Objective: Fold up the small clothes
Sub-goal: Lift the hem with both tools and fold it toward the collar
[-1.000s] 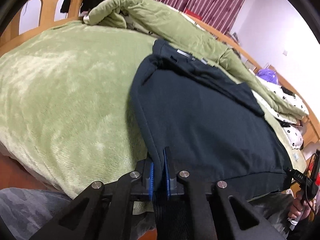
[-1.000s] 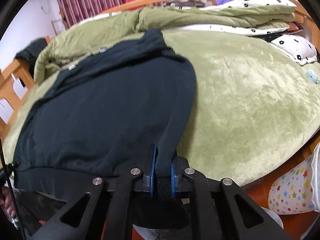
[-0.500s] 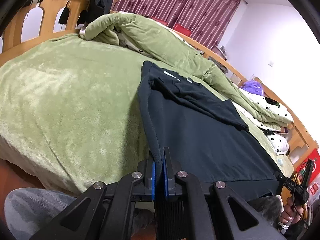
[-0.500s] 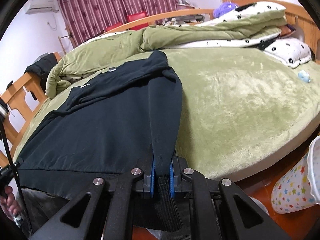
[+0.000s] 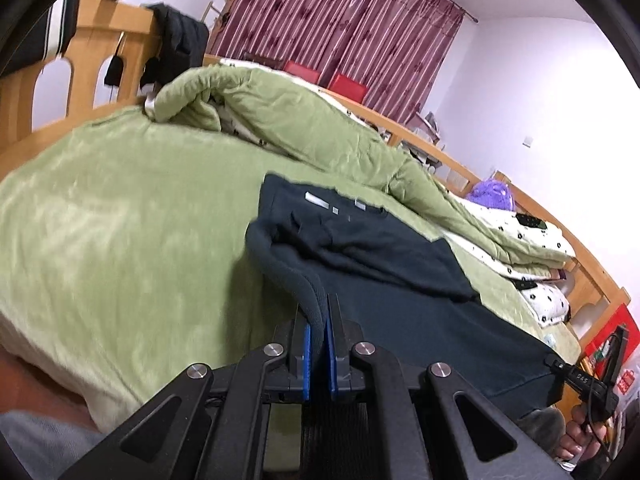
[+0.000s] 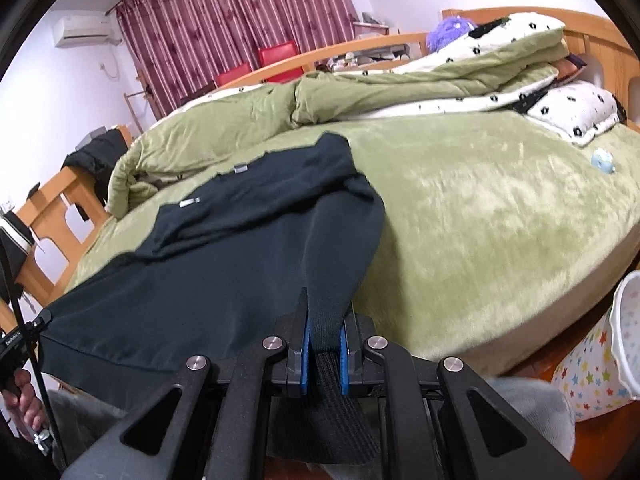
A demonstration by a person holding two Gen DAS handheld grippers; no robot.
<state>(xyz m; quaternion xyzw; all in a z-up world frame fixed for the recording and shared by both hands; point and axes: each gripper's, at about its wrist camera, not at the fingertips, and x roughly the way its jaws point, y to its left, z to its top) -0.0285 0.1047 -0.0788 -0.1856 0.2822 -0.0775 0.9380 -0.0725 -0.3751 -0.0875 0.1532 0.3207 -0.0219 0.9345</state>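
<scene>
A: Left gripper (image 5: 319, 330) clamped tight on the ribbed hem of the dark sweatshirt (image 5: 400, 280), blue pads pinching the fabric.

B: Ahead of it, sweatshirt draped over the green blanket (image 5: 120, 220), sleeve folded across the chest.

A: Over to the right gripper (image 6: 325, 338) — also clenched on the hem, cloth bunched between its pads.

B: Just off to its right, bare blanket; beyond, a rumpled quilt (image 6: 360, 96) and spotted pillow (image 6: 576, 108).
</scene>
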